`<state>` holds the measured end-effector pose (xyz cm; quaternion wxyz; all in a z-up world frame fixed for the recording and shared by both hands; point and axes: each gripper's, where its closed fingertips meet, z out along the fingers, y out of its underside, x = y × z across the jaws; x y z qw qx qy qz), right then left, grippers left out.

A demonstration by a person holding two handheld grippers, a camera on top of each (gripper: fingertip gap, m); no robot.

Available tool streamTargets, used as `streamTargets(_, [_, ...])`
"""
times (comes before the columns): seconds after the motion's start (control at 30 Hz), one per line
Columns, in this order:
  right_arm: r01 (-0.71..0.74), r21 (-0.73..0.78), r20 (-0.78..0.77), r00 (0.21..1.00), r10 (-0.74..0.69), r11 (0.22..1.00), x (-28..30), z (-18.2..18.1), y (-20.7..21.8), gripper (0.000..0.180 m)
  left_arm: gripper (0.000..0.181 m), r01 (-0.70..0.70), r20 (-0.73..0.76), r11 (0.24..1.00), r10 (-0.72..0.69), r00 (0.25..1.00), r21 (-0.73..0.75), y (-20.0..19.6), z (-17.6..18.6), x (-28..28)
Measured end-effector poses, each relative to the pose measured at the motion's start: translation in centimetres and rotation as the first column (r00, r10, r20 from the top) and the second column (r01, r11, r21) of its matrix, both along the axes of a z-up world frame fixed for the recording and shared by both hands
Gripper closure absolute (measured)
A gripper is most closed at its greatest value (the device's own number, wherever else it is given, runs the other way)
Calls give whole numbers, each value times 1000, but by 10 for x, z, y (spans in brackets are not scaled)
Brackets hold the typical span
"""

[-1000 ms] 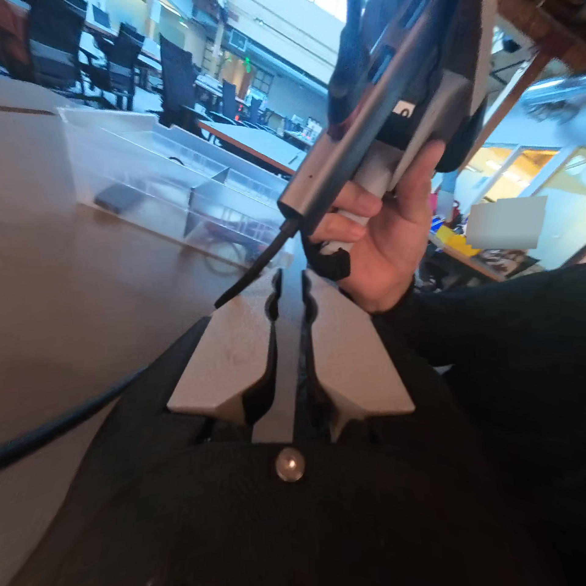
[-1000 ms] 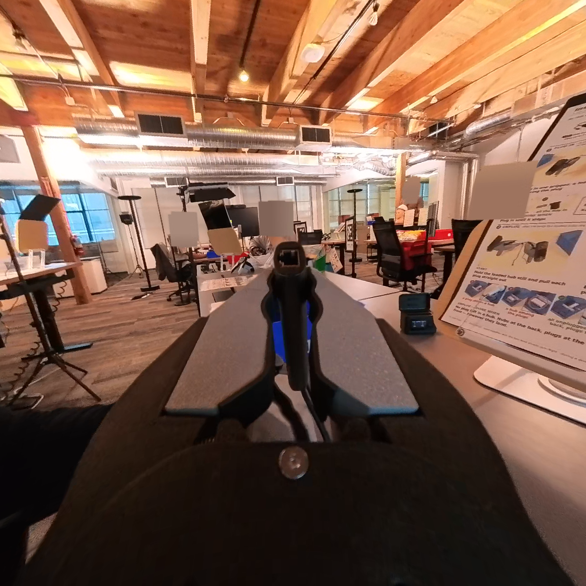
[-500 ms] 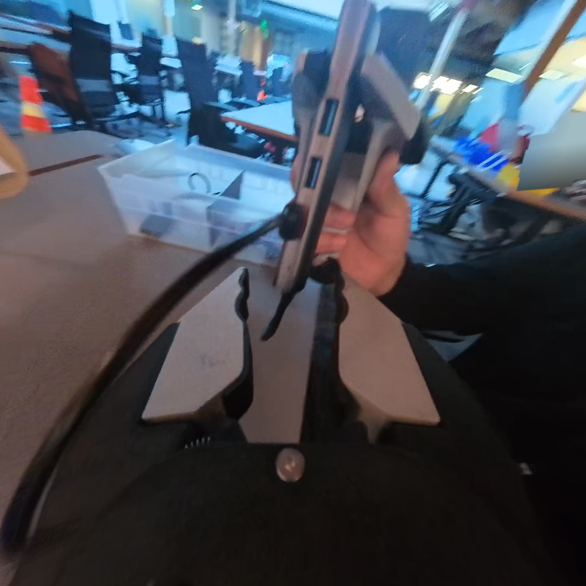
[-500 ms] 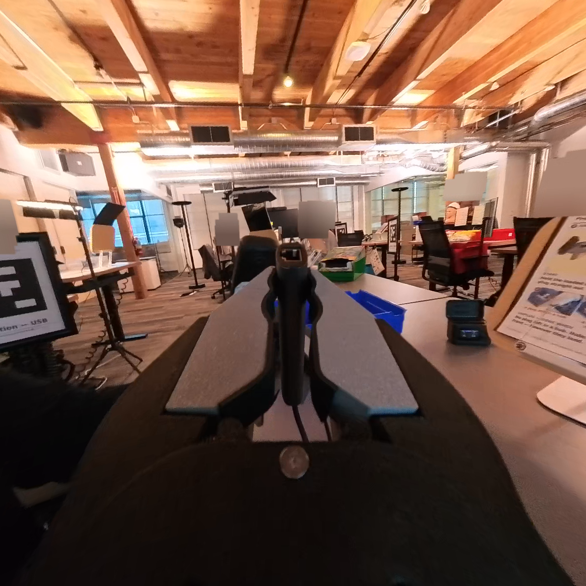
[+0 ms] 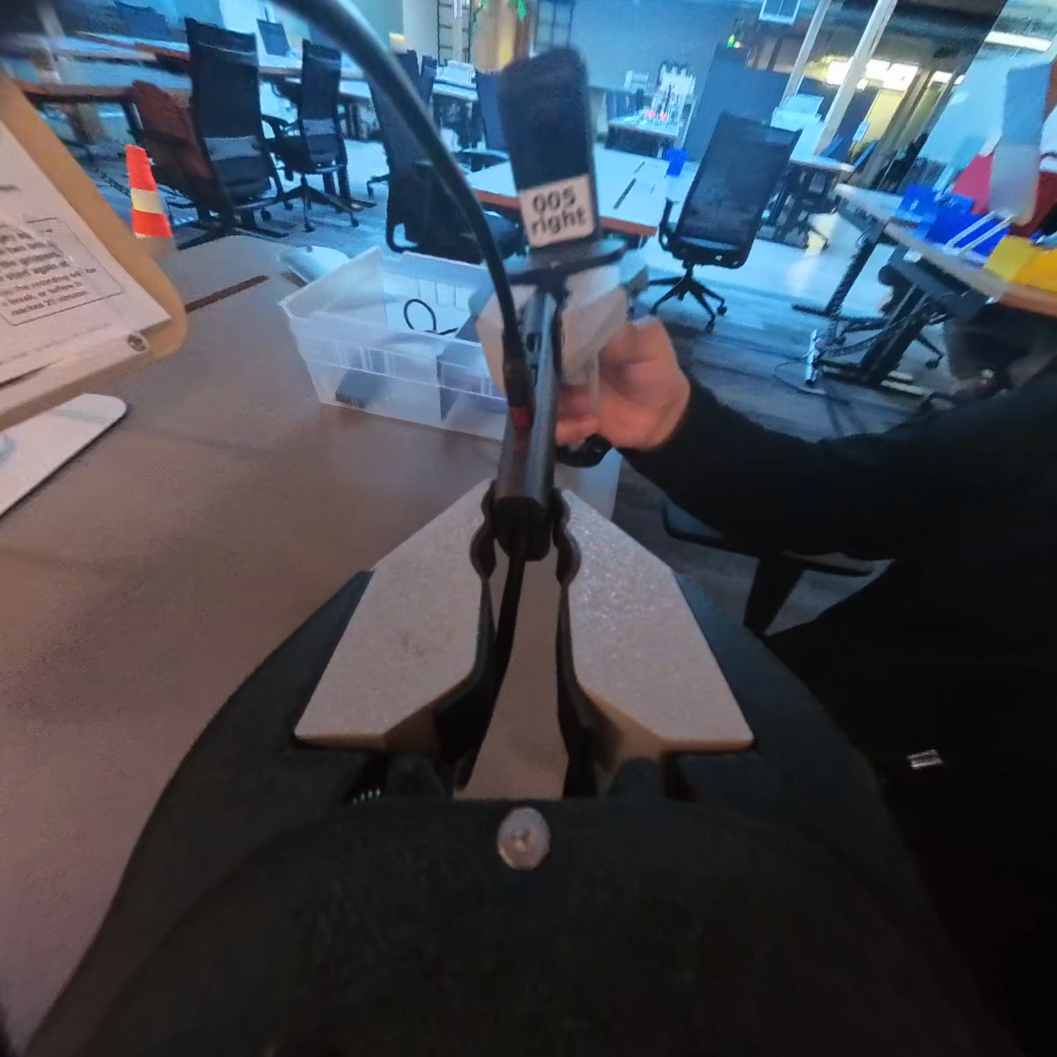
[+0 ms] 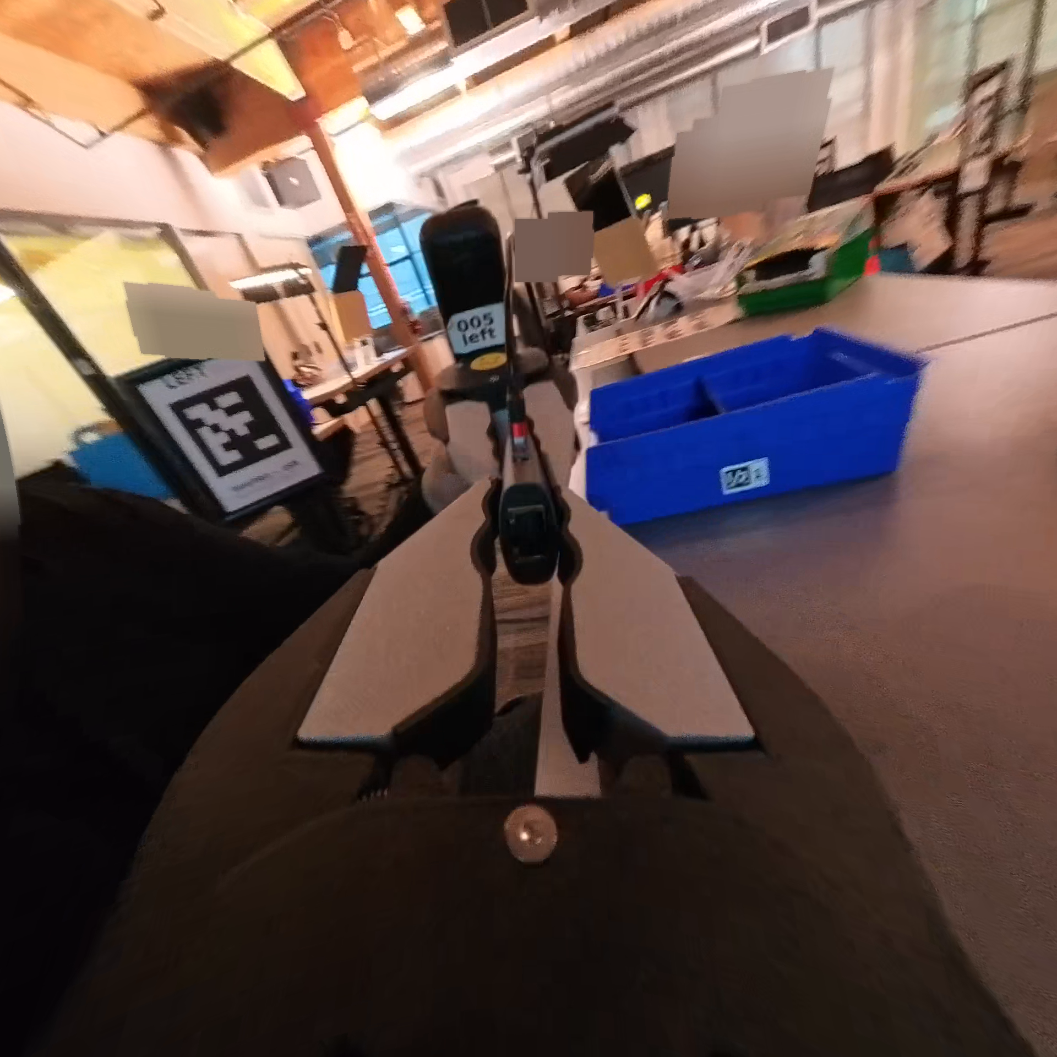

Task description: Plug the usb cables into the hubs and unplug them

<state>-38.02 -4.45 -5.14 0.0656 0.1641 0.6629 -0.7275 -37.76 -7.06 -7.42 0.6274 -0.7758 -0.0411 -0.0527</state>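
Open-plan office with rows of black chairs in the upper part of the left wrist view, and a brown table (image 5: 171, 515) running down the left side. Both tools are aimed at each other over its edge. Mid-frame, the left gripper (image 5: 523, 529) has its fingers clamped on the near end of a slim dark grey hub (image 5: 540, 434), which stands almost upright. A black usb cable (image 5: 457, 189) arcs down from the top and meets the hub's side at a plug with a red band. Just above, the right gripper (image 5: 549, 320) holds the hub's far end, a person's hand (image 5: 629, 394) wrapped around its handle; a white sticker with print sits on its black body.

Right wrist view is blurry: fingers closed on the hub's end (image 6: 529, 537), mid-frame. A blue bin (image 6: 743, 434) with a small label sits right of centre, and a black-and-white marker sign (image 6: 229, 434) at left. A clear plastic bin (image 5: 366, 343) sits behind, centre-left in the left view, next to an instruction sheet (image 5: 51, 274).
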Motion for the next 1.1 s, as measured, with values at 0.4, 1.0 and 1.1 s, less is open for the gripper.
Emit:
streamTargets(0.4, [-28,400,-14,999,36,916,-1,-72,-14,163,167,46,87,997,-40,995,-67,-11,-17,-5])
streamTargets(1.0, [202,673,-333,942,48,712,16,-82,-14,145,166,136,-2,978,-138,990,-157,2,-29,21])
streamTargets(1.1, [184,696,-326,942,77,694,17,-89,-16,163,167,133,-23,976,-139,990,-172,5,-31,22])
